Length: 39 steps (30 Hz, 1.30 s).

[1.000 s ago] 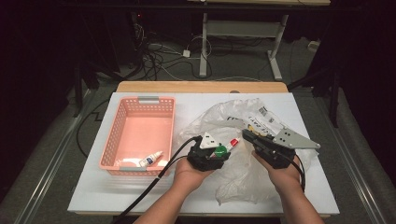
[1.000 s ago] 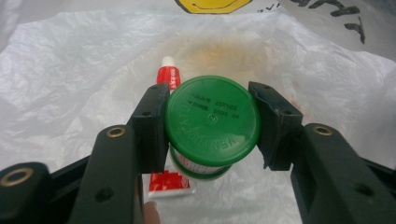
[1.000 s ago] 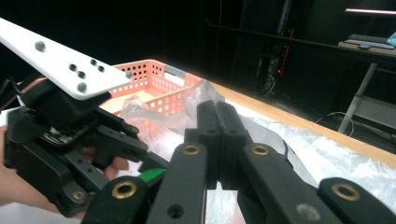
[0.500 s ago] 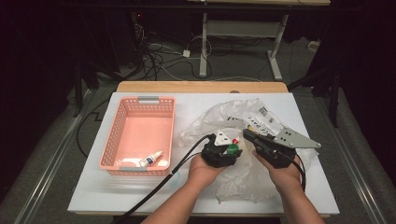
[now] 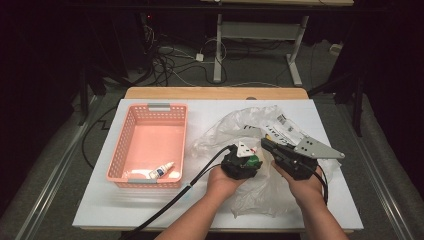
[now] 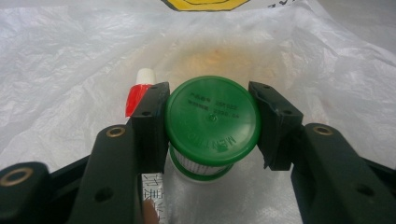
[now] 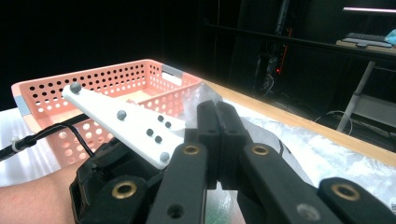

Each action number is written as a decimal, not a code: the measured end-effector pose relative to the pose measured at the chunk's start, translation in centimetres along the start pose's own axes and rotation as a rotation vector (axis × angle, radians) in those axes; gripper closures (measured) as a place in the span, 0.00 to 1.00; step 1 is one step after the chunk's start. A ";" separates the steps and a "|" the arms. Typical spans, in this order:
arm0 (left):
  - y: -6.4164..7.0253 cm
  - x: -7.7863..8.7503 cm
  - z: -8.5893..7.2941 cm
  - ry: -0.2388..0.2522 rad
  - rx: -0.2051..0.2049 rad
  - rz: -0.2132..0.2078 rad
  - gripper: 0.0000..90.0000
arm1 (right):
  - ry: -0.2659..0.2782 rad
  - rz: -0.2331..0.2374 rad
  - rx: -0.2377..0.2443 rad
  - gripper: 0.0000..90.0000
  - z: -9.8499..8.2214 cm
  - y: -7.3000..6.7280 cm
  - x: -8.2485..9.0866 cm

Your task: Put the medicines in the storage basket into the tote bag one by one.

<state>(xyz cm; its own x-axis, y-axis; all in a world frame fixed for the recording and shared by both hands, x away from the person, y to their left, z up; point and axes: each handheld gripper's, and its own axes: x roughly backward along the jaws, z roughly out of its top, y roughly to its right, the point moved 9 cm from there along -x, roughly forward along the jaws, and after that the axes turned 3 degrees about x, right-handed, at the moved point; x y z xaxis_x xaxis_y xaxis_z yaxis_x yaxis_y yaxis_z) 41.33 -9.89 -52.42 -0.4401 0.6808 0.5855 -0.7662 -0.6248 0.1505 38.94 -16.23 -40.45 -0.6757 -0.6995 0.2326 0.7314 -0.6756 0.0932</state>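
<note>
- Two hand-held grippers work above the white table (image 5: 150, 210): the left gripper (image 6: 208, 123), the right gripper (image 7: 219, 135).
- One green-capped jar (image 6: 212, 123) sits between the left gripper's jaws.
- One red-and-white capped tube (image 6: 139, 91) lies beside that jar, inside the bag.
- One clear plastic bag (image 5: 260, 192) spreads across the table.
- One pink basket (image 5: 131, 145) stands at the left.
- One small white bottle (image 5: 161, 171) lies in the basket.
- Two forearms enter from the bottom edge.

Dark room; grey floor (image 5: 65, 165); cables (image 5: 170, 65)
</note>
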 end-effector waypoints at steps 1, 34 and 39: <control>0.0 0.0 0.0 0.002 0.003 -0.003 0.56 | 0.001 0.002 0.000 1.00 0.0 0.0 0.0; 0.3 6.4 -2.3 0.012 0.034 -0.094 0.26 | -0.002 0.004 0.012 1.00 0.0 -0.3 -0.1; 0.5 8.0 -2.7 0.011 0.027 -0.102 0.21 | -0.002 0.003 0.011 1.00 0.1 -0.3 -0.1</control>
<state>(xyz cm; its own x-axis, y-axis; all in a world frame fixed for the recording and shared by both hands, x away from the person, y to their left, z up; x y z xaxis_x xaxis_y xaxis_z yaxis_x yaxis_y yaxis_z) 36.22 -3.73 -49.82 -0.3659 0.7451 0.5576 -0.7942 -0.5624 0.2303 38.75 -15.94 -40.43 -0.6735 -0.7009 0.2348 0.7342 -0.6711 0.1028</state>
